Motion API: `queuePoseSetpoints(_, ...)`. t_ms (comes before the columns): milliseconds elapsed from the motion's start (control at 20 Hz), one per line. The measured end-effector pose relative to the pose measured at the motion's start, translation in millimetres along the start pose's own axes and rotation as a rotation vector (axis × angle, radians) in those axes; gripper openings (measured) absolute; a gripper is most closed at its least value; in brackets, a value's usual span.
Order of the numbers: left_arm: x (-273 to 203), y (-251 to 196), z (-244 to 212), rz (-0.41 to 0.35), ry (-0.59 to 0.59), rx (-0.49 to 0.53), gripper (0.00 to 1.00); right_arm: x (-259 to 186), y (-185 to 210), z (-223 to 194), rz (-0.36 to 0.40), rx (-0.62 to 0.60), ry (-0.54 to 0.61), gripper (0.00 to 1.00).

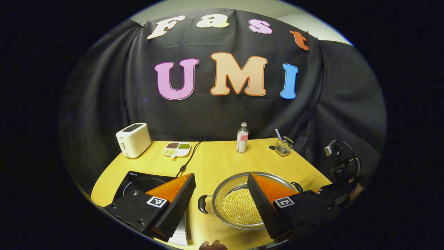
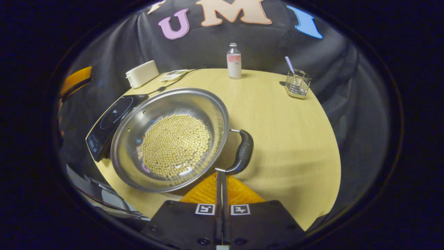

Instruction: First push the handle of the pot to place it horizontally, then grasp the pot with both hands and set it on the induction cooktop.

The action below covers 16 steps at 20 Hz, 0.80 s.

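Observation:
A steel pot (image 1: 225,185) holding yellow beans (image 1: 239,208) sits on the wooden table, to the right of the black induction cooktop (image 1: 138,184). My left gripper (image 1: 221,177) is open, and the pot's black left handle (image 1: 203,204) shows between its fingers. In the right gripper view the pot (image 2: 138,114) lies left of centre with its right handle (image 2: 242,149) pointing toward me. My right gripper (image 2: 222,172) is shut with nothing between its fingers, its tips at the near end of that handle. The cooktop (image 2: 111,121) lies just beyond the pot.
At the back of the table (image 1: 215,163) stand a white toaster (image 1: 133,139), a divided dish of beans (image 1: 177,149), a bottle (image 1: 242,138) and a wire holder (image 1: 283,146). The cooktop's cord (image 1: 190,156) runs to the back edge. Fingertips of a hand (image 1: 212,246) show at the bottom.

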<state>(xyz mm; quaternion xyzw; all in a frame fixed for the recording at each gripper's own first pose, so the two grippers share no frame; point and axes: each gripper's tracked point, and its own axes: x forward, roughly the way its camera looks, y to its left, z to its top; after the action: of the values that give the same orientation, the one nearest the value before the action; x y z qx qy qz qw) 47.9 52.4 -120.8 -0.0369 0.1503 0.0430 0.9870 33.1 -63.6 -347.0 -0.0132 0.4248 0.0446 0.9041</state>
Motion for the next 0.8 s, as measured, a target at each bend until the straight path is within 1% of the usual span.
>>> queuePoseSetpoints(100,1.4,2.4,-2.8,0.003,0.008,-0.004,0.97,1.4,-0.6,0.5,0.0,0.001,0.002,0.02)
queuePoseSetpoints(150,1.5,3.0,-4.1,0.005,0.01,-0.007,0.94,1.0,-0.5,0.7,0.0,0.005,0.003,0.02)
queuePoseSetpoints(200,2.4,3.5,-5.1,0.004,0.014,-0.011,0.97,0.4,-0.7,0.5,-0.004,0.006,0.001,0.02)
queuePoseSetpoints(450,8.5,3.9,-16.4,-0.001,0.046,-0.025,0.97,-12.0,-4.6,1.4,-0.043,-0.023,-0.019,0.01)
queuePoseSetpoints(500,10.2,3.7,-17.9,-0.002,0.052,-0.021,0.97,-16.0,-6.4,3.7,-0.048,-0.023,-0.024,0.03)
queuePoseSetpoints(600,14.1,3.0,-23.1,-0.006,0.065,-0.009,0.97,-21.7,-10.6,7.7,-0.052,0.001,-0.029,0.04)
queuePoseSetpoints(700,18.6,2.0,-27.8,-0.009,0.075,-0.004,0.97,-26.6,-18.5,15.0,-0.068,0.039,-0.043,0.02)
queuePoseSetpoints(750,21.0,2.4,-31.9,-0.008,0.085,-0.005,0.97,-29.3,-18.1,19.6,-0.062,0.064,-0.051,0.04)
queuePoseSetpoints(800,22.9,2.8,-35.5,-0.007,0.096,-0.007,0.97,-30.0,-22.3,24.6,-0.068,0.083,-0.067,0.19)
